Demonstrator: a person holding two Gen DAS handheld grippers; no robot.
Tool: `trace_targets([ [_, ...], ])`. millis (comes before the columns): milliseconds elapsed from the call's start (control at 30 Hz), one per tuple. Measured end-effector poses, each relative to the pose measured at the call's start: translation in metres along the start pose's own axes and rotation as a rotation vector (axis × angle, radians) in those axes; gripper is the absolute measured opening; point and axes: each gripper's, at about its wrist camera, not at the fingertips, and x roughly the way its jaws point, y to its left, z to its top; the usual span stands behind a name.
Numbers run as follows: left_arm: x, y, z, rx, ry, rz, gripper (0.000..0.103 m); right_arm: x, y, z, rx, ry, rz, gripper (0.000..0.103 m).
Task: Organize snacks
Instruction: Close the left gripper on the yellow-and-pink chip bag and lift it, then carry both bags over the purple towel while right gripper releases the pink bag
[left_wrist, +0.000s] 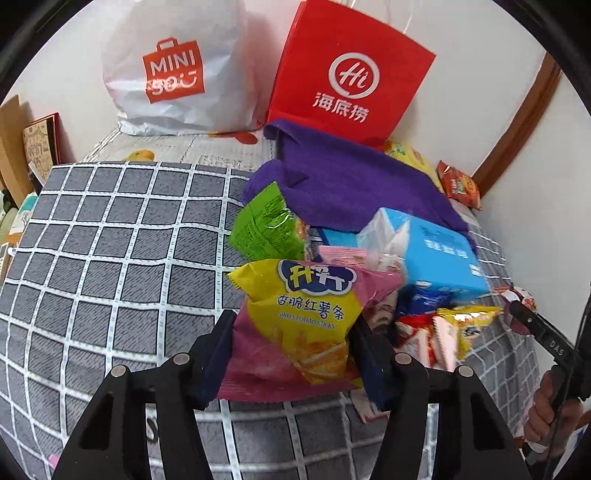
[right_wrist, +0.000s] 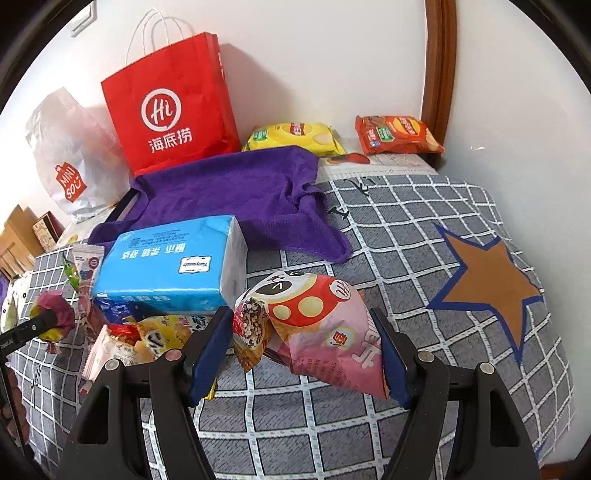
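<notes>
I had the left tool pinching the yellow and pink sweet potato stick bag, its pads pressed into both sides of the pack, which sat at the near edge of the snack pile on the grey checked bed. The right tool was clamped on the pink panda bag, held just above the cover, near the blue tissue pack.

My judgement was that both grips were on soft, air-filled packs, so squeezing harder risked crushing the contents or popping a seam; I wanted only enough pressure to stop slipping. The left bag was caught low on its body, which I thought good, since a grip on the crimped edge alone would let it swing.

The yellow chip bag and orange chip bag already lay side by side by the wall beyond the purple towel, so I reckoned that row was the sensible destination. I planned to lift each bag clear of the pile before carrying it across, lest it drag loose sachets along
</notes>
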Motion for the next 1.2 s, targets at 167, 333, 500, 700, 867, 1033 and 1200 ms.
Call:
trace_targets([
  [167, -0.02, -0.011, -0.004, 0.024, -0.02, -0.025, 0.058, -0.022, 0.002, -0.004, -0.007, -0.023, 0.009, 0.072],
  [333, -0.034, -0.034, -0.004, 0.073, -0.037, -0.045, 0.058, -0.044, 0.012, -0.004, -0.024, -0.052, 0.039, 0.072],
  [500, -0.044, -0.057, 0.001, 0.123, -0.054, -0.061, 0.058, -0.058, 0.026, 0.001, -0.043, -0.079, 0.07, 0.072],
  [700, -0.053, -0.078, 0.017, 0.169, -0.076, -0.091, 0.058, -0.063, 0.042, 0.016, -0.066, -0.106, 0.115, 0.072],
  [867, -0.057, -0.089, 0.04, 0.193, -0.082, -0.111, 0.058, -0.061, 0.055, 0.037, -0.092, -0.128, 0.125, 0.072],
  [1033, -0.053, -0.094, 0.068, 0.19, -0.065, -0.143, 0.058, -0.049, 0.064, 0.065, -0.108, -0.15, 0.116, 0.072],
  [1200, -0.046, -0.1, 0.103, 0.205, -0.087, -0.131, 0.058, -0.034, 0.071, 0.098, -0.118, -0.177, 0.113, 0.072],
])
